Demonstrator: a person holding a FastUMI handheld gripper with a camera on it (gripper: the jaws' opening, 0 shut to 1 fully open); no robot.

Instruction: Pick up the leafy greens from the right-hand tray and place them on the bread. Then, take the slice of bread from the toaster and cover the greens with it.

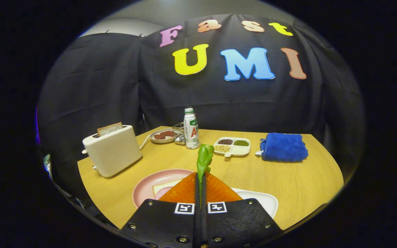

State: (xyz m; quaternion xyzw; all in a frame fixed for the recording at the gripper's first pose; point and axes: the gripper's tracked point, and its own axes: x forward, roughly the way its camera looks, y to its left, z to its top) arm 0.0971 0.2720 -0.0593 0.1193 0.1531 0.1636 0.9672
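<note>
Green leafy greens (pixel 204 159) stand pinched between the closed fingers of the gripper (pixel 200 179), held above the wooden bench (pixel 288 179). Just below at 9 o'clock, bread (pixel 164 187) lies on a pink plate (pixel 146 189). At 10 o'clock a toaster (pixel 112 153) holds another slice (pixel 109 128).

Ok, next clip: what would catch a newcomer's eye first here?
First, the leafy greens, pinched upright between the shut jaws of the gripper, held above the wooden table. Below the jaws lies a pink plate carrying a slice of bread. Further off stands a white toaster with another bread slice poking from its slot.
</note>
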